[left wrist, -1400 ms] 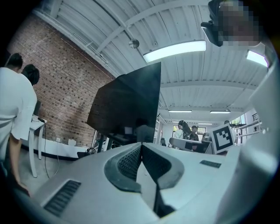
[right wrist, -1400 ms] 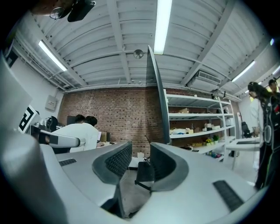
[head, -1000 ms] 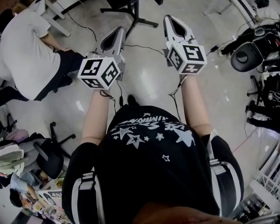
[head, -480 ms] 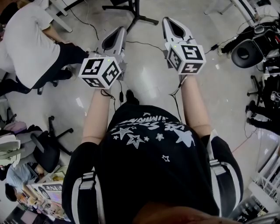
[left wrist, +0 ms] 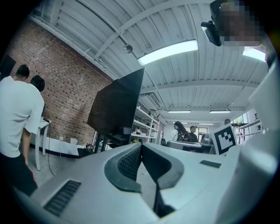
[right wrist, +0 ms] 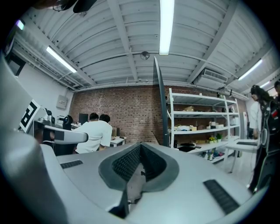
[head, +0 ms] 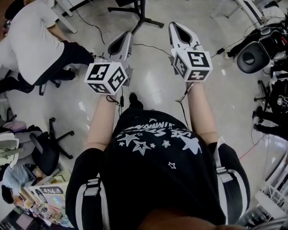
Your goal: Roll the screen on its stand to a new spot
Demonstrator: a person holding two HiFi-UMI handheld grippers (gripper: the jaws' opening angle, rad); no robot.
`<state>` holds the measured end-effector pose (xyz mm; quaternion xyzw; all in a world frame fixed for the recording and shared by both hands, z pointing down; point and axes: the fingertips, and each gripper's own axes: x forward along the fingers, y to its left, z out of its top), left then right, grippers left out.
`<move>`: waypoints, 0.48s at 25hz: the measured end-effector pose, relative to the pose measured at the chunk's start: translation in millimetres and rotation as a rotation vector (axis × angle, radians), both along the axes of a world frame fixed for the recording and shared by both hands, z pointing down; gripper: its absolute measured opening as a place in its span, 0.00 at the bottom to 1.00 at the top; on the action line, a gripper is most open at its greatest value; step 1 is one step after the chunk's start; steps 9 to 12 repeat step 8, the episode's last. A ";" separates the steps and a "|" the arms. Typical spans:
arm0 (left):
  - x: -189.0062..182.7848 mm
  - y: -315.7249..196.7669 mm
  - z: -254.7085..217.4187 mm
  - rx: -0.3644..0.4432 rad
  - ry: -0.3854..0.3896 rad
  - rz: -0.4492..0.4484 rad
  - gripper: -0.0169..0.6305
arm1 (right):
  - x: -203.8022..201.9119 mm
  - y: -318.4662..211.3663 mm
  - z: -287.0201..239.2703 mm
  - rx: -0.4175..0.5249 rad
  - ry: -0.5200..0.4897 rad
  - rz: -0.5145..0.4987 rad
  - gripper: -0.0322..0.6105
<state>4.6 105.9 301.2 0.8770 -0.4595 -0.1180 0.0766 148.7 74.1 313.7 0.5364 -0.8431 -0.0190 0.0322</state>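
Note:
The screen [left wrist: 117, 105] is a large dark panel on a black stand, ahead and left in the left gripper view. In the right gripper view the screen [right wrist: 160, 105] appears edge-on, straight ahead. In the head view only the black legs of the stand [head: 135, 12] show, at the top edge. My left gripper [head: 125, 39] and right gripper [head: 178, 28] are held side by side above the floor, pointing toward the stand and short of it. Both have their jaws shut with the tips touching, left gripper [left wrist: 141, 144], right gripper [right wrist: 140, 144], and nothing between them.
A person in a white shirt [head: 31, 45] bends over at the left, near a black office chair [head: 45, 152]. Cables [head: 148, 46] run across the floor ahead. Black equipment [head: 254, 56] stands at the right. White shelves [right wrist: 205, 127] line the brick wall; more people [left wrist: 186, 131] stand far off.
The stand legs and the person in white have slid slightly down in the head view. The left gripper has shifted a little to the right. Both pairs of jaws stay shut.

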 end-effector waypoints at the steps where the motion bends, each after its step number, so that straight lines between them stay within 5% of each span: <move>1: -0.5 2.2 -0.7 0.002 0.002 -0.002 0.04 | -1.0 2.6 -1.7 0.005 0.005 -0.004 0.06; 12: 11.9 18.9 -1.0 0.001 0.011 -0.002 0.04 | 9.7 22.9 -1.4 0.015 0.009 -0.007 0.06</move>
